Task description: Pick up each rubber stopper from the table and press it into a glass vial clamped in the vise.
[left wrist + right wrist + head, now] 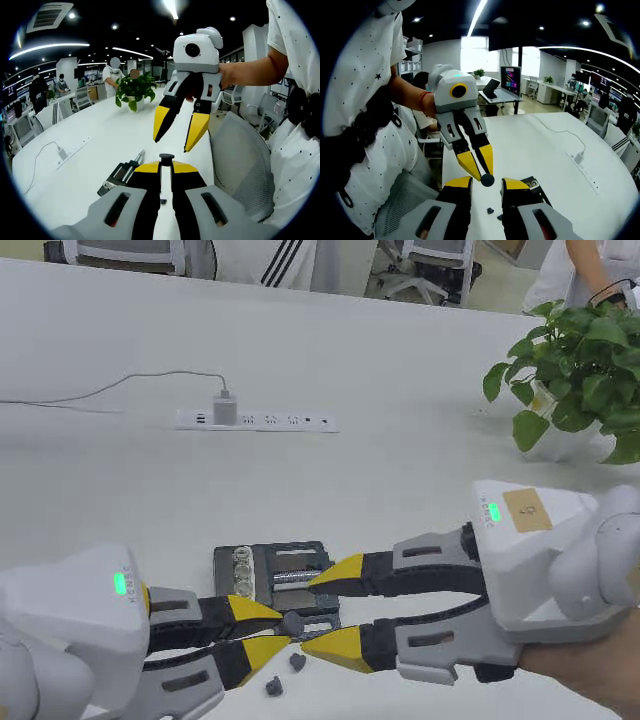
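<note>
The vise [300,558] clamps a row of glass vials [243,572] along its left side; their contents are too small to tell. The left gripper [284,627], reaching in level from the left, is clenched on a dark rubber stopper [292,622] just in front of the vise, above two loose stoppers [297,661] on the table [400,470]. The right gripper [318,612] comes from the right, jaws spread, with the held stopper just off their tips.

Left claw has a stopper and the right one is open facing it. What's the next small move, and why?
Probably close the right claw on the rubber stopper to take it over. The left claw pinches it at its tips, the right claw's jaws stand open facing it, and the vials in the vise sit just beyond.
</note>
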